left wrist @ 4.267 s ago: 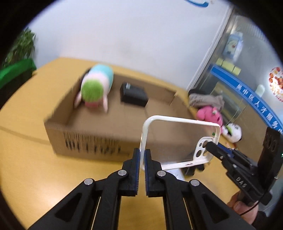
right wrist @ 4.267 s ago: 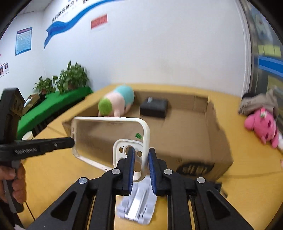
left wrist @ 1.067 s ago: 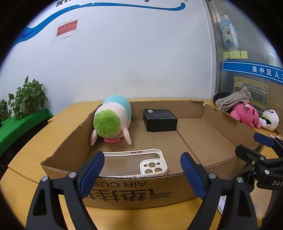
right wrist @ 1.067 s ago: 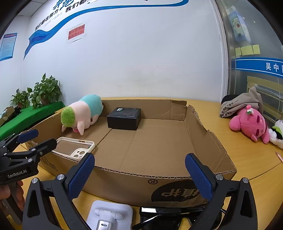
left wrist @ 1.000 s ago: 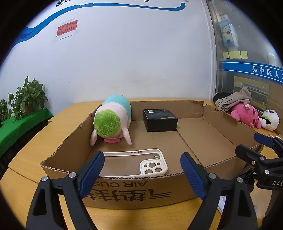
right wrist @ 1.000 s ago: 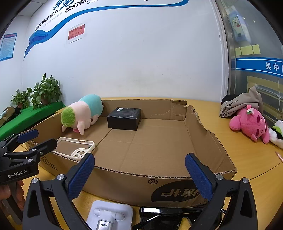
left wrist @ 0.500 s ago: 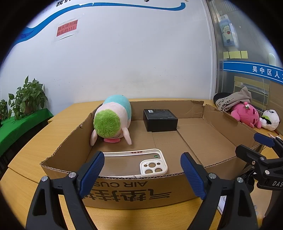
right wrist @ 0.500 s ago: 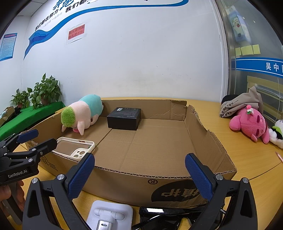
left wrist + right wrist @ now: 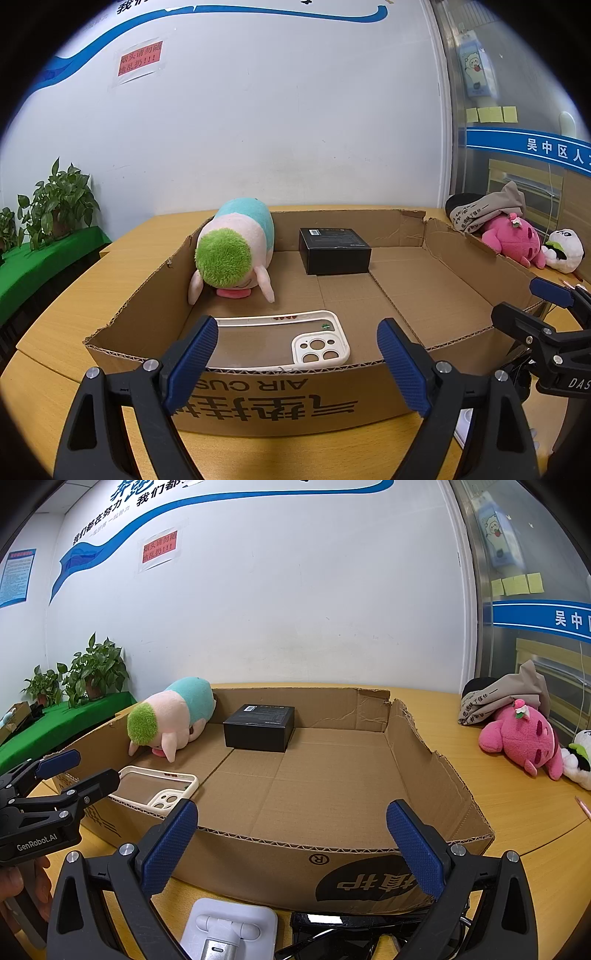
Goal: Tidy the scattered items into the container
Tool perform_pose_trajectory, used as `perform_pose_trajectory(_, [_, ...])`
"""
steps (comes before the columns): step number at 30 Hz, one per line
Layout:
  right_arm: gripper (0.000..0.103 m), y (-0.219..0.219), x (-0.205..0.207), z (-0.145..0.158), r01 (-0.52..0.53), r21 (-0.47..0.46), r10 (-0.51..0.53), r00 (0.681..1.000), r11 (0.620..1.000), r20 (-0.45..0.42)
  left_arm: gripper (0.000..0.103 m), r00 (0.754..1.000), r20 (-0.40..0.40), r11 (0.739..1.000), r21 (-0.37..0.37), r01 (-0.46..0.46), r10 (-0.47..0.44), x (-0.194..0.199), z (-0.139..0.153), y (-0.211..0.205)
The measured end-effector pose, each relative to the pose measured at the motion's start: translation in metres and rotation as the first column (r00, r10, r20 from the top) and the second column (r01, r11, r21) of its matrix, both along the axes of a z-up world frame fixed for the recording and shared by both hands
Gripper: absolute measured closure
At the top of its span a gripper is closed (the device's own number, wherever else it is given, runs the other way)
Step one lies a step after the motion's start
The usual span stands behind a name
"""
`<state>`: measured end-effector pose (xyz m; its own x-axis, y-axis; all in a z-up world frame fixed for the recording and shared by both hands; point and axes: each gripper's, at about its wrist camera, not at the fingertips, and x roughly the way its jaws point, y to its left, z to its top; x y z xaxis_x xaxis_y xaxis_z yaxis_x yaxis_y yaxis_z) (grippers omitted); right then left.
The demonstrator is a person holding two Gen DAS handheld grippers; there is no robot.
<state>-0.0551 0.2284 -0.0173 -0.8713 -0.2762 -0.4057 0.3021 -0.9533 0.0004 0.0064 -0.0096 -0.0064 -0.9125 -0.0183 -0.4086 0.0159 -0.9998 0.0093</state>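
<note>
A shallow cardboard box (image 9: 291, 398) (image 9: 317, 853) lies on the wooden table. Inside it, a white phone case (image 9: 295, 341) (image 9: 159, 788) lies flat near the front left corner. A plush toy with green hair (image 9: 232, 251) (image 9: 170, 716) leans in the back left corner, and a black box (image 9: 334, 249) (image 9: 260, 725) sits at the back. My left gripper (image 9: 297, 363) hangs open in front of the box's near wall, empty. My right gripper (image 9: 291, 845) is open too, empty, before the near wall further right. On the table under it lie a white stand (image 9: 231, 930) and black glasses (image 9: 340, 934).
To the right of the box, on the table, lie a pink plush (image 9: 524, 738), a black-and-white panda plush (image 9: 563, 249) and a grey cloth bag (image 9: 502, 698). A potted plant (image 9: 92, 672) and a green surface stand at the left. A white wall rises behind.
Four seconds ago both grippers were shut on the phone case above the table. Now the case lies in the box and both grippers are open. Over the last second nothing has moved.
</note>
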Motion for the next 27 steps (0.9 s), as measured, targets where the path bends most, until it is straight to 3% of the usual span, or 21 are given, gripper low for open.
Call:
perform_pose_trajectory(20, [0.0,0.0,0.0,0.0,0.0,-0.001,0.0,1.0,1.0,0.0,0.015,1.0,-0.005,1.0,0.002,-0.012,0.012,0.0,0.0,0.001])
perform_pose_trajectory(25, [0.0,0.001,-0.001,0.0,-0.013,0.003,0.013,1.0,1.0,-0.001,0.015,1.0,-0.01,0.999,0.053,0.002,-0.001,0.016,0.007,0.008])
perform_pose_trajectory(27, [0.0,0.001,-0.001,-0.002,-0.085,0.071,0.084,0.996,0.994,0.013,0.015,1.0,0.018,0.997,0.081,0.005,-0.006,0.02,0.011,0.012])
